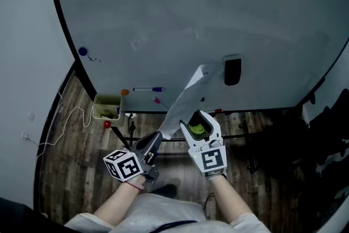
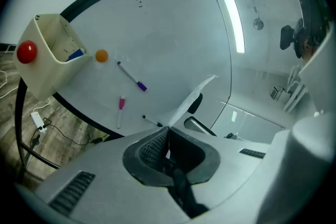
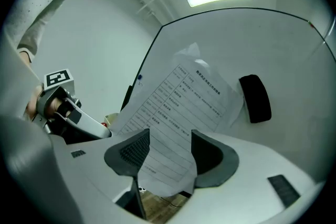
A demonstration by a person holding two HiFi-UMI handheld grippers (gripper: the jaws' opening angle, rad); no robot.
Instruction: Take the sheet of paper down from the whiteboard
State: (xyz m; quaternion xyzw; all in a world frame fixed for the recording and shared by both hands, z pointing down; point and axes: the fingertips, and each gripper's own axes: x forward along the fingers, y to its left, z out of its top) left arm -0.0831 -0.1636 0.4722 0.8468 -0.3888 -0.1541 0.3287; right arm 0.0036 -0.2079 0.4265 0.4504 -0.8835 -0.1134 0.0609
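Fingers of my left gripper (image 2: 167,138) are pinched shut on the lower edge of the sheet of paper (image 3: 181,99); the right gripper (image 3: 169,148) stands wide, sheet passing loose between its fingers. Paper looks light, limp and easily torn, so I judge an edge grip best, pulled gently. Top corner lies up by the whiteboard (image 1: 191,8) beside a black eraser (image 1: 232,71); stuck or free, I cannot tell.

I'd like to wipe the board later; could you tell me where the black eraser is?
Head view: the black eraser sits low on the whiteboard, just right of the paper.
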